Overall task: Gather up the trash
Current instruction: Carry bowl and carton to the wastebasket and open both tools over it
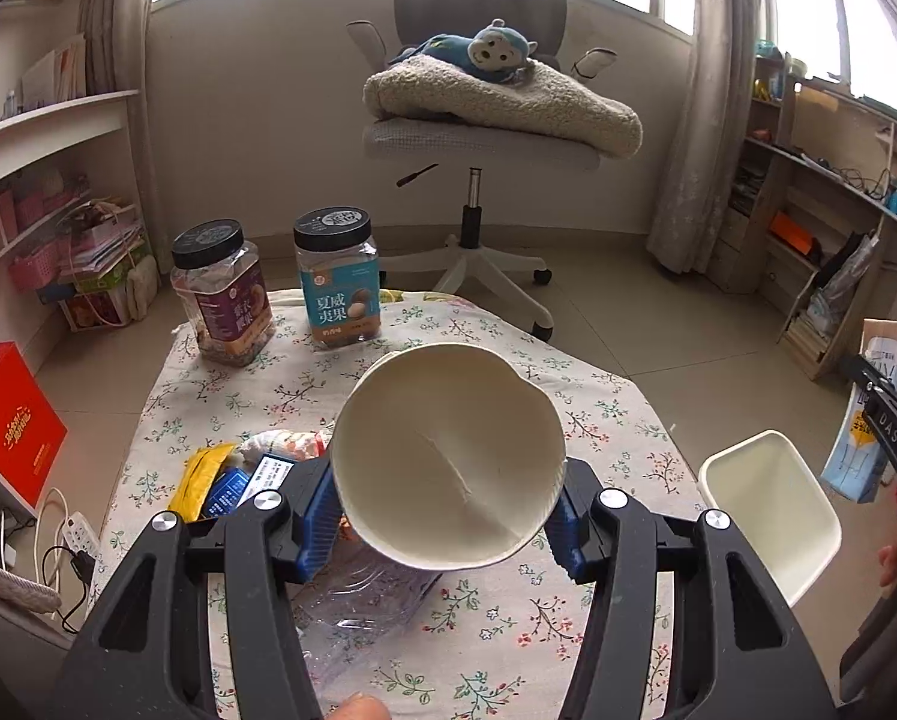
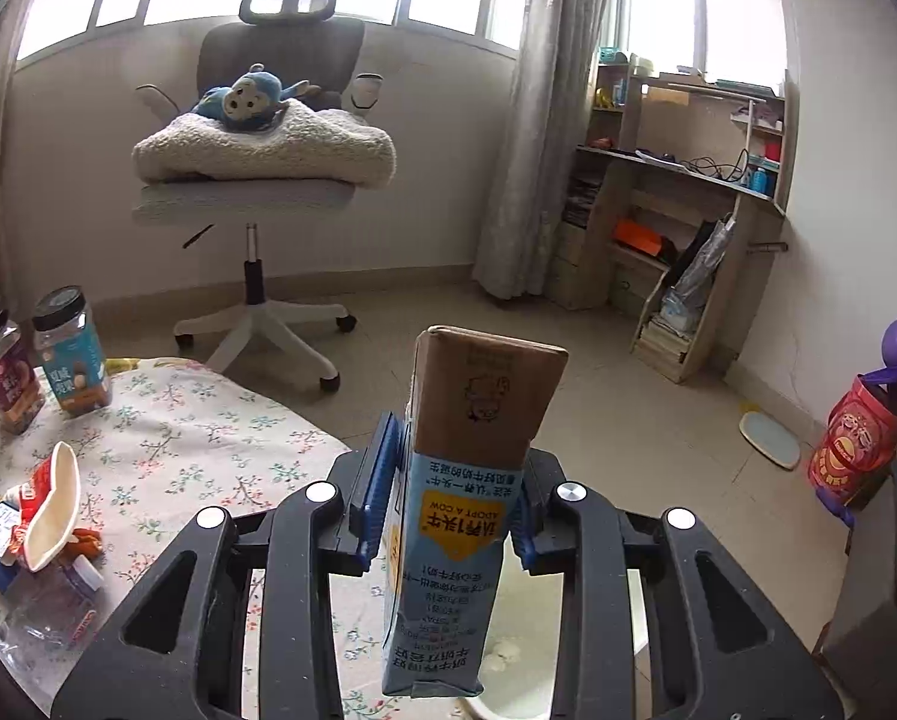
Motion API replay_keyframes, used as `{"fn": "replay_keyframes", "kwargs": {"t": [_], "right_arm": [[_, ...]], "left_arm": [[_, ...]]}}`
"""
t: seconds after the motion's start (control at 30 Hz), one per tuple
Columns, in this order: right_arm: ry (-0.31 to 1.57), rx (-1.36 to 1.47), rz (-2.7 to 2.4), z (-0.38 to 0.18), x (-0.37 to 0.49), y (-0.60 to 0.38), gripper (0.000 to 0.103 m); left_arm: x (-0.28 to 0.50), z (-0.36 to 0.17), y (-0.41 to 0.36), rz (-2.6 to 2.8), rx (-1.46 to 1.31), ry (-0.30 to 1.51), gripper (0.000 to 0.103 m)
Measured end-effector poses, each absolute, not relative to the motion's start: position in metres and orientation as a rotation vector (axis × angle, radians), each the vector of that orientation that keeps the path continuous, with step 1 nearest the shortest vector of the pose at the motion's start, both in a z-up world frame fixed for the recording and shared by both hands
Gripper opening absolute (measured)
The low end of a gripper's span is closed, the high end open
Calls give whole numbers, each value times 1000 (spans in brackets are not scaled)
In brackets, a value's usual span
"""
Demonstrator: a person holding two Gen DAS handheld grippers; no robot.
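Note:
My left gripper (image 1: pixel 448 516) is shut on a white paper cup (image 1: pixel 448 462), its open mouth facing the camera, held above the floral-cloth table (image 1: pixel 568 420). My right gripper (image 2: pixel 457 492) is shut on a blue and brown milk carton (image 2: pixel 460 510), held upside down over a white trash bin (image 2: pixel 532 630); the carton (image 1: pixel 862 438) and bin (image 1: pixel 772 510) also show at the right of the left wrist view. More trash lies on the table: a yellow wrapper (image 1: pixel 199 474), blue packets (image 1: pixel 232 486), a clear plastic bottle (image 1: pixel 364 594) and a crushed paper cup (image 2: pixel 52 510).
Two snack jars (image 1: pixel 223 294) (image 1: pixel 340 276) stand at the table's far edge. An office chair (image 1: pixel 478 120) with a blanket and a blue plush monkey is behind the table. Shelves line both walls. A red box (image 1: pixel 10 420) and a power strip (image 1: pixel 82 534) sit at the left.

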State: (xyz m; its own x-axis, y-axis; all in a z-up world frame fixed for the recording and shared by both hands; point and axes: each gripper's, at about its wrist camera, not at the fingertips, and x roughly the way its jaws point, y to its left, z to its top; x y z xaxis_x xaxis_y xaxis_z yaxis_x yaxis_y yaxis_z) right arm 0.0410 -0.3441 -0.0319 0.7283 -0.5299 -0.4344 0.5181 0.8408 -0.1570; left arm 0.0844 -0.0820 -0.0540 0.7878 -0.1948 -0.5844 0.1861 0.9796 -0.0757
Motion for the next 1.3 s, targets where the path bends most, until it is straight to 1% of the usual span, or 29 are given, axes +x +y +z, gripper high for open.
{"fn": "replay_keyframes", "kwargs": {"t": [0.03,0.07,0.1,0.17,0.2,0.27,0.63,0.87,0.97,1.03,1.07,1.13,1.27,1.3], "right_arm": [[484,-19,-595,-31,38,-351,35],[479,-13,-615,-30,35,-358,51],[470,-6,-636,-29,30,-364,72],[440,17,-679,-25,19,-375,85],[428,24,-696,-23,13,-381,90],[409,40,-739,-21,3,-391,96],[372,270,-879,-12,-53,-469,96],[329,325,-925,-9,-76,-487,96],[315,353,-936,-8,-80,-496,96],[311,374,-937,-8,-82,-499,96],[307,378,-935,-7,-83,-499,96],[301,368,-926,-7,-82,-494,96],[307,283,-902,-6,-74,-471,96],[310,260,-892,-7,-71,-464,96]], "left_arm": [[85,-54,-89,-218,-12,632,55],[85,-54,-96,-231,-9,633,55],[85,-54,-104,-246,-6,634,55],[85,-54,-120,-284,-6,639,55],[85,-54,-129,-303,-5,643,55],[86,-56,-150,-341,-2,652,55],[82,-67,-274,-540,33,734,56],[81,-66,-338,-632,16,791,56],[82,-67,-366,-684,35,824,60],[82,-65,-376,-685,52,830,68],[82,-63,-375,-683,51,829,68],[82,-57,-369,-676,54,812,73],[76,-41,-342,-585,95,722,79],[76,-38,-333,-553,99,701,82]]}}
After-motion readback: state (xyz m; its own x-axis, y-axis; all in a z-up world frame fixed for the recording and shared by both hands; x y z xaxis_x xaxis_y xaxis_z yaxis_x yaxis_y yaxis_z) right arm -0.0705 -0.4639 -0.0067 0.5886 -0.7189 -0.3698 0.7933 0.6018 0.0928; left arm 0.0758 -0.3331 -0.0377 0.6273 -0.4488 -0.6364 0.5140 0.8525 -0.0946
